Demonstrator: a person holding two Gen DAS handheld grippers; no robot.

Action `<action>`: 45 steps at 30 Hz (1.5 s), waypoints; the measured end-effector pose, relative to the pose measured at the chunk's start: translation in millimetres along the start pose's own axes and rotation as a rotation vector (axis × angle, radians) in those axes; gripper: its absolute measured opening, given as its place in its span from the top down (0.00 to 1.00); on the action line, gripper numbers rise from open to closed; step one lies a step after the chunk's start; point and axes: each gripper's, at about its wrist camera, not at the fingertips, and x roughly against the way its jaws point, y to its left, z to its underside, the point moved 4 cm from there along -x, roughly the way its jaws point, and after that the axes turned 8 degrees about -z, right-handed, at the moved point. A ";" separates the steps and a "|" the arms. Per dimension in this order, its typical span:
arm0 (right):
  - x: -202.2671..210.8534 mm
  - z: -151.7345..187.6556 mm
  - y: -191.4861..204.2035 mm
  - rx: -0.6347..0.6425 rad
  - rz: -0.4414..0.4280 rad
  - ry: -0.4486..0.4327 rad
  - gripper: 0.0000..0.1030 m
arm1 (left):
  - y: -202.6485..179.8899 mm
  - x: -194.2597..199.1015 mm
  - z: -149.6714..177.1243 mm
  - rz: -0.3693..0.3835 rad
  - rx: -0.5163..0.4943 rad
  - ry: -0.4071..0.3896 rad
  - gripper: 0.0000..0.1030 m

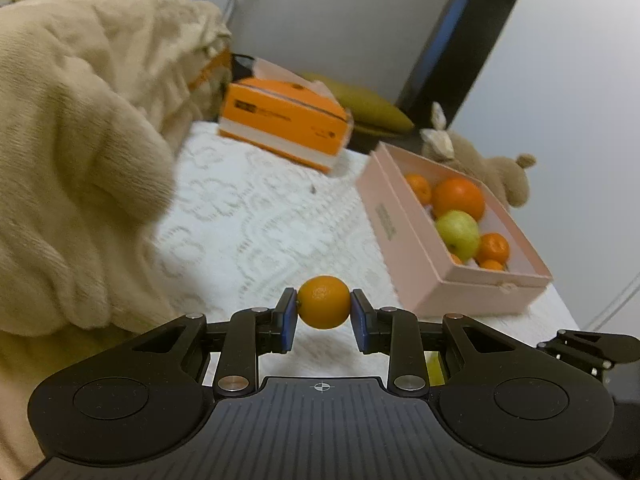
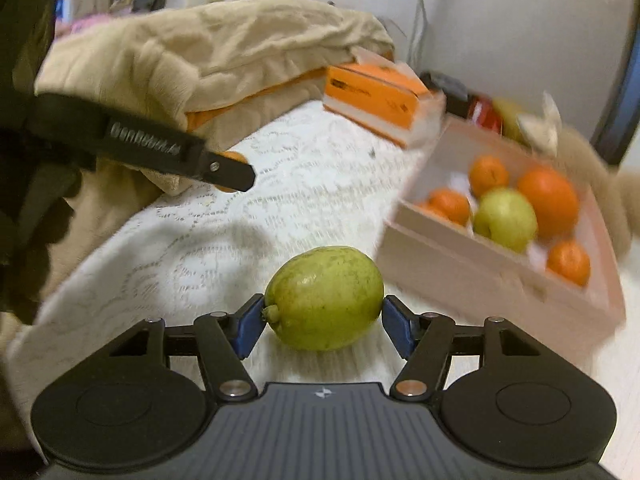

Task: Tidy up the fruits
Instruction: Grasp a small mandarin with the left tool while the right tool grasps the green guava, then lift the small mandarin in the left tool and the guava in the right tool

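In the left wrist view the left gripper (image 1: 324, 314) has its blue pads (image 1: 289, 320) clamped on a small tangerine (image 1: 324, 302), held clear above the white lace cloth (image 1: 256, 216); the beige blanket (image 1: 72, 140) bulks to its left, and the pink box (image 1: 404, 236) sits ahead and to the right, already holding tangerines, a large orange (image 1: 458, 198) and a green apple (image 1: 458, 234). To do this carry well, swing the tangerine over the near wall of the box and lower it into a bare corner before letting go, so it does not knock the apple

In the right wrist view the right gripper (image 2: 323, 320) brackets a green guava (image 2: 324, 298) lying on the cloth: the left pad touches its stem end, the right pad looks to be just meeting its skin. I judge the grip barely made; squeeze gently and evenly, since the round, smooth fruit could squirt out, then lift straight up before heading right to the box (image 2: 492, 280)
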 end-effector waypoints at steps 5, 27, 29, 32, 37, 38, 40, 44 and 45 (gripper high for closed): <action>39.0 14.6 -42.8 -0.129 0.017 -0.059 0.34 | -23.6 -3.1 11.4 0.035 -0.058 0.025 0.68; 18.9 33.2 -60.5 -0.128 0.138 -0.026 0.20 | -55.7 -12.3 35.7 0.031 -0.170 0.060 0.68; 7.1 33.5 -63.8 -0.169 0.114 0.020 0.20 | -56.4 -12.3 36.3 0.033 -0.172 0.061 0.68; 1.7 33.8 -68.4 -0.225 0.091 0.017 0.12 | -56.9 -12.6 36.9 0.036 -0.174 0.062 0.68; -1.3 30.7 -74.2 -0.292 0.028 0.055 0.00 | -56.7 -16.9 39.6 0.026 -0.173 0.069 0.68; -2.4 29.7 -74.0 -0.294 0.028 0.070 0.00 | -56.9 -18.3 40.7 0.022 -0.174 0.071 0.68; -3.6 27.9 -73.7 -0.289 0.025 0.093 0.00 | -58.6 -20.1 43.9 0.018 -0.181 0.074 0.68; -7.1 26.1 -69.5 -0.228 0.036 0.124 0.01 | -64.2 -19.1 47.1 0.037 -0.196 0.072 0.68; -6.6 26.1 -68.0 -0.217 0.055 0.120 0.06 | -64.9 -18.4 47.6 0.041 -0.199 0.071 0.68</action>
